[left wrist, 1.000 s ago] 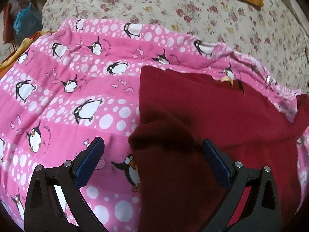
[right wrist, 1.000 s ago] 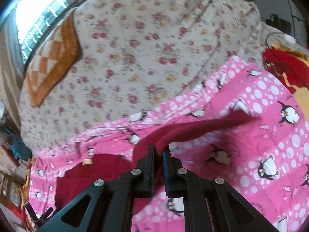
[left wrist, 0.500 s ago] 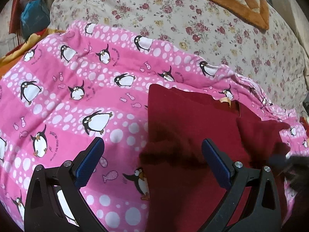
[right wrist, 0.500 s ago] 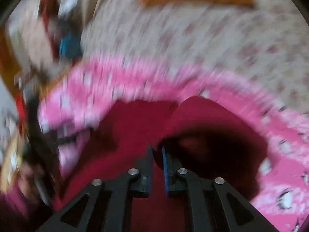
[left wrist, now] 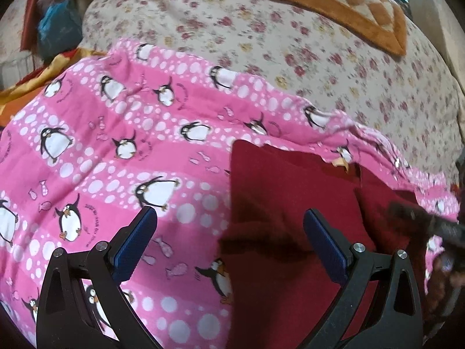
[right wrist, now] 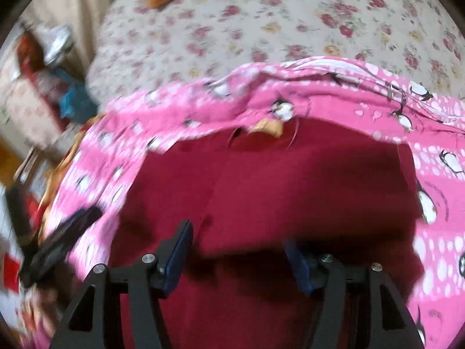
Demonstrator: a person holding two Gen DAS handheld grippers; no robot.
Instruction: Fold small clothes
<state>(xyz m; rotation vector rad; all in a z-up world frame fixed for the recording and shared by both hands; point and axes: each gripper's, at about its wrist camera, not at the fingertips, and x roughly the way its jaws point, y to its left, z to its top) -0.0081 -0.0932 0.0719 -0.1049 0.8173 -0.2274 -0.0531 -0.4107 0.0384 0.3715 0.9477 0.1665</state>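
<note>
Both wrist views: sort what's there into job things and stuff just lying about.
Job:
dark red garment
left gripper, open
right gripper, open

Lying about:
pink penguin blanket
floral bedcover
orange checked mat
blue bag

There is one dark red cloth (left wrist: 290, 203), one pink penguin blanket (left wrist: 130, 145), one flowery bed cover (left wrist: 261, 29), one orange mat (left wrist: 348, 5), and two claws: the left claw (left wrist: 229, 226) and the right claw (right wrist: 237, 241).

Garment (left wrist: 290, 203): plain dark red, tan label (right wrist: 268, 126) at the neck. Blanket (left wrist: 116, 145) beneath it: pink with white dots, black-and-white penguins. Bed cover (left wrist: 290, 43): cream with small red and yellow flowers. Mat (left wrist: 348, 5): orange border, orange-and-cream checks. Both tools: black frames, blue pads (left wrist: 136, 241).
</note>
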